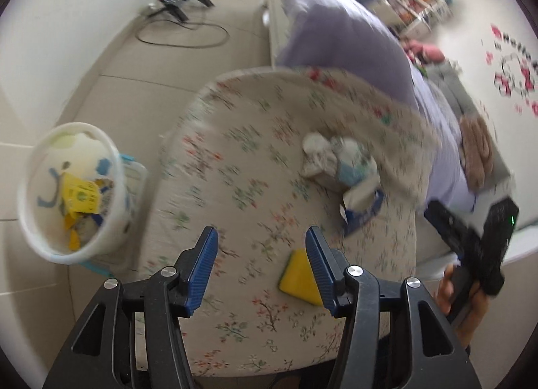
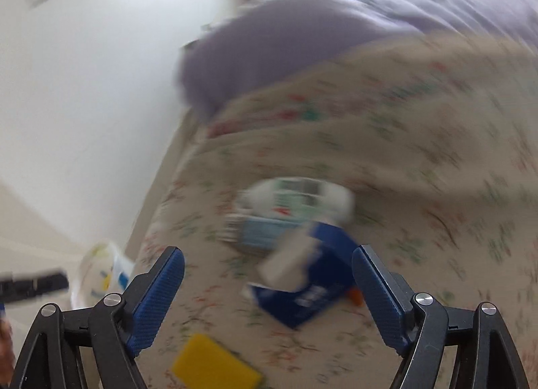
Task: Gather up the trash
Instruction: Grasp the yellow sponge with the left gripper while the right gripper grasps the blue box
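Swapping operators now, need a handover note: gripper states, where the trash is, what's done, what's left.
Left gripper: open, empty, over the floral bedspread.
Right gripper: open, empty, pointing at the blue cardboard carton.
On the bedspread: flat yellow wrapper beside the left gripper's right finger, blue carton, crumpled white and light-blue packaging behind it; a small orange bit by the carton, too blurred to identify.
Done: white plastic bin on the floor beside the bed already holds yellow scraps.
Left: yellow wrapper, carton and crumpled packaging into the bin.

floral cloth (image 1: 235, 160) on table | lilac bedding (image 1: 339, 35) behind | black cable (image 1: 181, 35) on floor
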